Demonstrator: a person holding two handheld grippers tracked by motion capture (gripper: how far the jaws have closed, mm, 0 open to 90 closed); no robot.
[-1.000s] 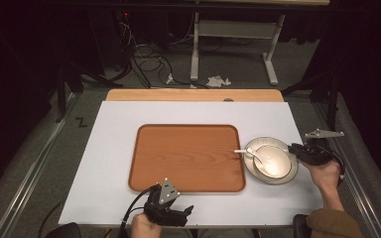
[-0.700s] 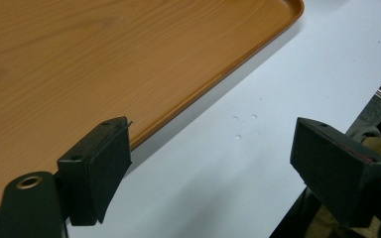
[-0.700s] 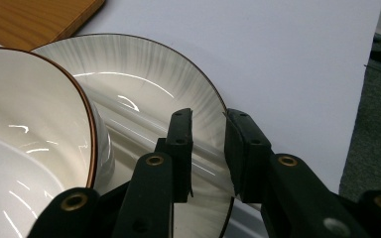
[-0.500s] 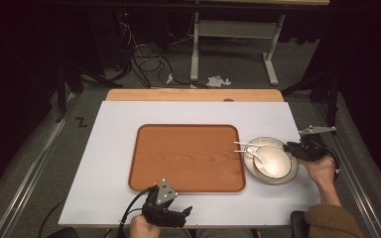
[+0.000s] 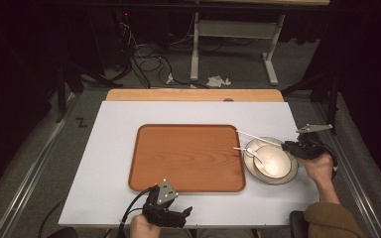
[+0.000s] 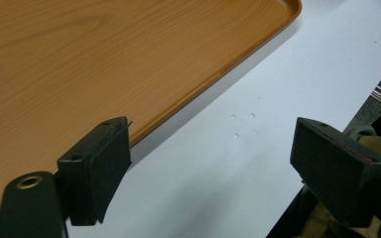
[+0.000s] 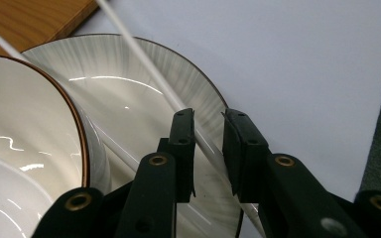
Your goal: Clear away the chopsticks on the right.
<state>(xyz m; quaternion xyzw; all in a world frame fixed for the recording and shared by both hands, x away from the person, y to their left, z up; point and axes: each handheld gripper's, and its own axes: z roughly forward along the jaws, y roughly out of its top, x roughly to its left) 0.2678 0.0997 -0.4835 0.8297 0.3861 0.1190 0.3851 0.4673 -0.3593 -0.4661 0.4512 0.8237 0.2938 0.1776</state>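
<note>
While L gripper (image 6: pixel 211 163) gapes idle, R gripper (image 7: pixel 208 144) pinches chopstick (image 7: pixel 149 64) over plate (image 7: pixel 129 94).

The left gripper (image 6: pixel 211 163) jaws gape over the white table (image 6: pixel 258 124) beside the wooden tray (image 6: pixel 104 54).

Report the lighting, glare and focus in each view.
High view: the white table top is evenly lit, the room behind it nearly black. Left gripper view: the open black left gripper and brown wooden tray look soft, slightly blurred. Right gripper view: bright streaks of glare cross the glossy grey-striped plate and white brown-rimmed bowl; the near black right gripper reads fairly sharp.
</note>
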